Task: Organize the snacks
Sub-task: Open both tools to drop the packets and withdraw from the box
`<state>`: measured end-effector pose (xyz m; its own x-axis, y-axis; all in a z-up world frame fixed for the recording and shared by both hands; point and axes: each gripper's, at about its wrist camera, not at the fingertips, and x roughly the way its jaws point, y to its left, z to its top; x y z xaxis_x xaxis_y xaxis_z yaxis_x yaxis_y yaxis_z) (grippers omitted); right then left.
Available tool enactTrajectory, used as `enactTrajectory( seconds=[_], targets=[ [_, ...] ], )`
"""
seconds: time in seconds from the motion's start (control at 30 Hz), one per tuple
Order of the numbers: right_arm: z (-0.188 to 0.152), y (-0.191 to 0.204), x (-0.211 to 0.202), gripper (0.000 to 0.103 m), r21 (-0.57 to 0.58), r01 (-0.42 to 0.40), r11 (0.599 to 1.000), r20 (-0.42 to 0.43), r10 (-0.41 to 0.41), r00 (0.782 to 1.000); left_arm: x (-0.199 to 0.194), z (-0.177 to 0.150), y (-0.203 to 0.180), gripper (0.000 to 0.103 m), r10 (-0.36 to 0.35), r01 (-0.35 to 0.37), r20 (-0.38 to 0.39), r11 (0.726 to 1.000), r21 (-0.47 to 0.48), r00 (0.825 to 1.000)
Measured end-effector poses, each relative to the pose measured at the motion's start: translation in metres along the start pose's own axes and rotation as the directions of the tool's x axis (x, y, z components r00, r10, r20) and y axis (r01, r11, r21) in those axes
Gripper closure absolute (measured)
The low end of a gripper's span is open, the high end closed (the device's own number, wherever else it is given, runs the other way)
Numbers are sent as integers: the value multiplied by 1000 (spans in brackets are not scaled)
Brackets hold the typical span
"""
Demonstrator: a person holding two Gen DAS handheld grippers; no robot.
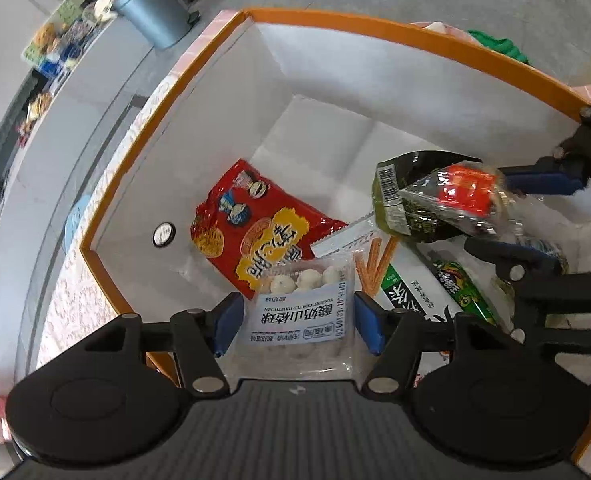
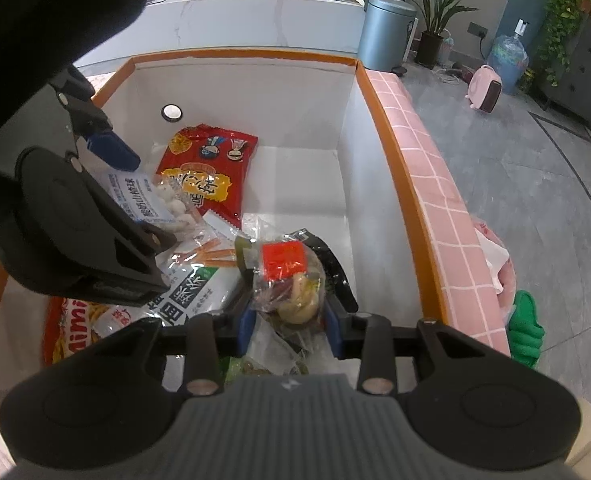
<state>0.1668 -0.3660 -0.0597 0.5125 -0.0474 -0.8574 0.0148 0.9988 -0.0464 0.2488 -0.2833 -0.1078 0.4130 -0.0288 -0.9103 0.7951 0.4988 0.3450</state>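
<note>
Grey floor tiles and a pale counter with a blue-grey bin (image 2: 387,32) lie beyond the big white box (image 2: 251,88) with its orange rim, and both my grippers hang inside that box, pointing steeply down.

On the box floor lies the red snack bag (image 1: 255,228), flat, its long axis running from the far wall toward me. Nearer, a white and green packet (image 2: 199,292) lies partly under other things.

My left gripper (image 1: 293,322) has its fingers wide apart around the hawthorn ball packet (image 1: 307,312); blue pads stand just beside its side edges, and I cannot see them pressing. That packet points along my fingers, label end nearest me, white balls at the far end. It looks light, soft and crinkly, with a slippery film; I judge the flat label zone the best place to pinch, not the lumpy balls.

My right gripper (image 2: 291,330) has its fingers at a narrow gap, clamped on the seaweed bundle (image 2: 291,280), a loose, light, crumpled wrapper that seems to sag forward over the bare part of the box floor.
</note>
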Motion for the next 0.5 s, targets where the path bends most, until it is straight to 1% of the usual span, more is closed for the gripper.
enactTrajectory(
  seconds=[0.1,0.23,0.27,0.37,0.5],
  targets=[
    [1,0,-3,67,11,-13,1000,-6,13,1000,-10,-1,-3,30,14,-15,27,999,30,1000],
    [3,0,-9,63,17,-21,1000,-3,21,1000,-25,0,-1,30,10,-12,64,999,36,998],
    [3,0,-11,60,18,-25,1000,-3,25,1000,-29,0,0,30,11,-14,75,999,36,997],
    [5,-1,-18,49,22,-27,999,2,27,1000,-44,1,5,30,1,-4,111,1000,29,994],
    [8,-6,-31,44,45,-52,998,18,51,999,-61,0,15,30,-3,5,156,1000,-10,988]
  ],
)
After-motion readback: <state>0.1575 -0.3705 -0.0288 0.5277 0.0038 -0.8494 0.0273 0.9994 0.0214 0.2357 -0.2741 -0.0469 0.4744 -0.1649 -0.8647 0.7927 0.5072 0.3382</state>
